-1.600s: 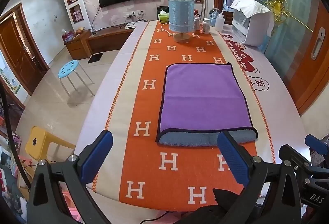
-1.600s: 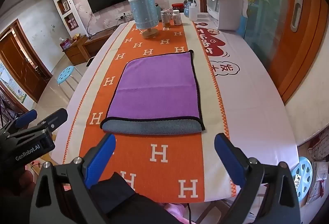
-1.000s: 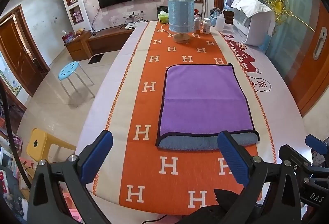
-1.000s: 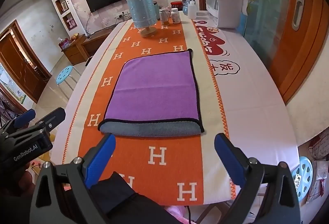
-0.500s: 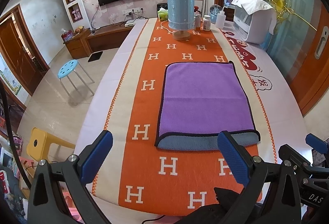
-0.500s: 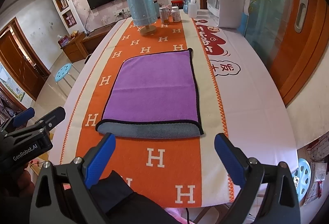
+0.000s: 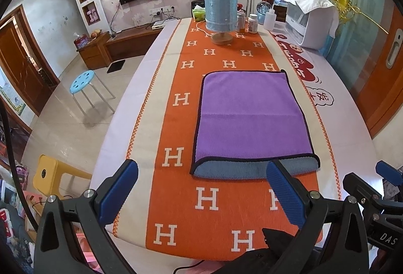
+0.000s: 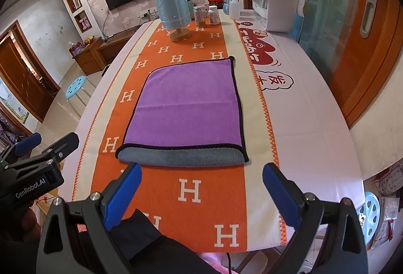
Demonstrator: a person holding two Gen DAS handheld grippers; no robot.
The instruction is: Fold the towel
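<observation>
At frame center a purple towel (image 8: pixel 187 107) lies folded on the orange runner (image 8: pixel 186 196), grey underside showing. The right gripper (image 8: pixel 201 194) gapes wide below; the left gripper (image 8: pixel 37 163) sits at left edge.

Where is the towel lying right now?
In both views the towel lies flat on the orange runner, ahead of both open grippers, with the lamp beyond its far edge.

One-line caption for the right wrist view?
Open right tool hovers short of the folded purple towel on the orange table runner.
</observation>
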